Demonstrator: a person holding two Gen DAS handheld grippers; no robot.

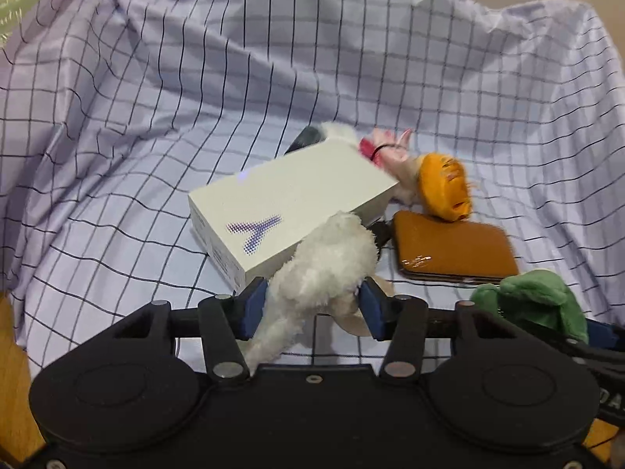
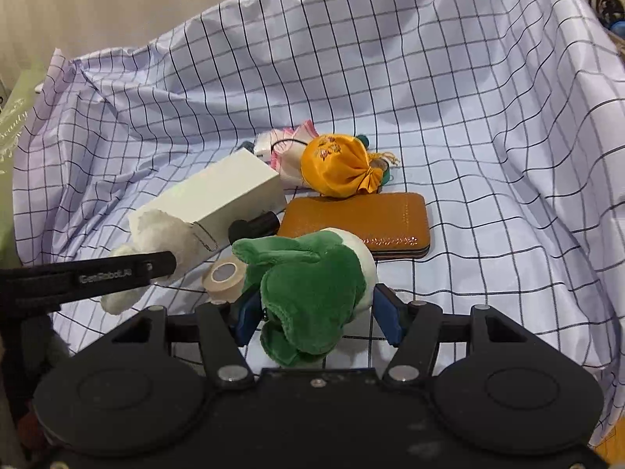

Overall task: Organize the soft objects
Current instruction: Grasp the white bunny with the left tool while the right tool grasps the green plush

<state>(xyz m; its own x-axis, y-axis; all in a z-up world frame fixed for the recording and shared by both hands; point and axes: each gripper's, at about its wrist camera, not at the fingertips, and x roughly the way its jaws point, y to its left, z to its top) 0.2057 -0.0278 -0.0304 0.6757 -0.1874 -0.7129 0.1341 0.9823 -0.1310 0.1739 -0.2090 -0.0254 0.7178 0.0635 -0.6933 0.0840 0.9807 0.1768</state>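
The left gripper [image 1: 312,305] squeezes a white plush [image 1: 324,269]. The right gripper [image 2: 316,320] squeezes a green plush [image 2: 308,289].

Even soft light; fisheye edges; slight blur.

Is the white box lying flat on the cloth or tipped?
Tipped. The white box slopes, its far end raised over the things behind it, its near end low on the checked cloth beside the white plush toy.
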